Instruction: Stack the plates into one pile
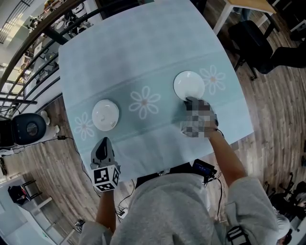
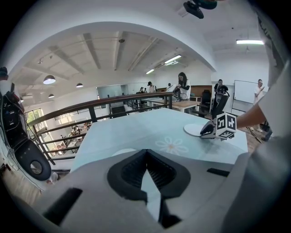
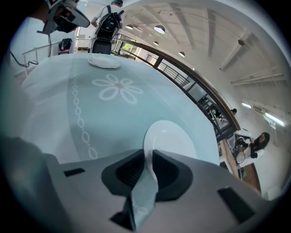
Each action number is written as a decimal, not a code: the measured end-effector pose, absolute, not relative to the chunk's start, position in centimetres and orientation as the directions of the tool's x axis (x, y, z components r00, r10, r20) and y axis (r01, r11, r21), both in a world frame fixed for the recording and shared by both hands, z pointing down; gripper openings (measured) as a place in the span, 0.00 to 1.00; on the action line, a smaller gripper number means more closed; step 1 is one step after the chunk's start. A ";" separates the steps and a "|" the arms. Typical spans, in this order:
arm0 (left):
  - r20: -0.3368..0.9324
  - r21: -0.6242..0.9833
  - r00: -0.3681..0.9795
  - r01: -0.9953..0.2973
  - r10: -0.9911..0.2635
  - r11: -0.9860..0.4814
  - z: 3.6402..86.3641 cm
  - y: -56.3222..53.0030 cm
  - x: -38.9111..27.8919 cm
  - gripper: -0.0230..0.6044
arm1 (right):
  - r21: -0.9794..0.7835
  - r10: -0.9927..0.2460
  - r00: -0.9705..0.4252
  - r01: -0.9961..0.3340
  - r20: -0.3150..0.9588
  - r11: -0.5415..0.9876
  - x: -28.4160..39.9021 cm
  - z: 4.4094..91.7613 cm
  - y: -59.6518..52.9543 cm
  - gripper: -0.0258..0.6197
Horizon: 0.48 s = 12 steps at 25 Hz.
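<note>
— What is everything resting on?

— A table [image 1: 143, 43] under a pale blue-green cloth [image 1: 158, 143]. A band printed with three daisies [image 1: 144, 102] runs across the cloth.

— And the room?

— A plank floor [image 1: 272, 124] lies around the table. A black railing [image 1: 33, 62] runs past the table's left edge. Off the far right corner, a black chair [image 1: 251, 38] stands beside a desk [image 1: 248, 4] with white legs.

— How many of each thing?

— Two white plates and two grippers. The left plate [image 1: 105, 115] lies flat near the table's near edge, toward the left corner, between the first daisy and the middle one. The right plate [image 1: 188, 84] lies toward the right edge, between the middle daisy and the last. The two plates are well apart.

— And the grippers?

— The left gripper [image 1: 104, 141] reaches in over the near edge, just short of the left plate. Its jaws are pressed together with nothing in them. The right gripper [image 1: 190, 100] is at the right plate's near rim, and its jaws are narrow, clamping that rim between the pads.
</note>
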State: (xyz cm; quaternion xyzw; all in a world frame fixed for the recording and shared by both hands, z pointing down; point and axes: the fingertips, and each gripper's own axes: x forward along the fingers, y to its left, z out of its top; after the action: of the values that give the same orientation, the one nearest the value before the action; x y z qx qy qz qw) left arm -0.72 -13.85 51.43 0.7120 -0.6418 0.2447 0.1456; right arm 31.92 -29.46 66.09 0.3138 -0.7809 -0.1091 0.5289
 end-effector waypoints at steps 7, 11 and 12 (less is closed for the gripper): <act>0.518 -0.113 0.064 -0.983 -0.853 -0.143 51.1 -14.4 -1.2 0.07 | 0.476 -0.549 -0.180 -0.330 0.816 0.815 31.6 66.8 -29.6 0.13; 0.508 -0.103 0.074 -0.984 -0.858 -0.146 50.9 -14.4 -1.5 0.07 | 0.529 -0.578 -0.164 -0.261 0.800 0.807 31.6 66.3 -29.6 0.11; 0.508 -0.101 0.076 -0.984 -0.858 -0.146 50.9 -14.3 -1.7 0.07 | 0.540 -0.589 -0.164 -0.264 0.791 0.799 31.6 65.9 -29.6 0.10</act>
State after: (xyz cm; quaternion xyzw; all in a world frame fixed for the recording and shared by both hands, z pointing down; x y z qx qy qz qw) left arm -1.70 -14.34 50.91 0.7207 -0.6390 0.2319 0.1358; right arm 31.58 -29.60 65.86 0.2843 -0.7499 -0.1398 0.5807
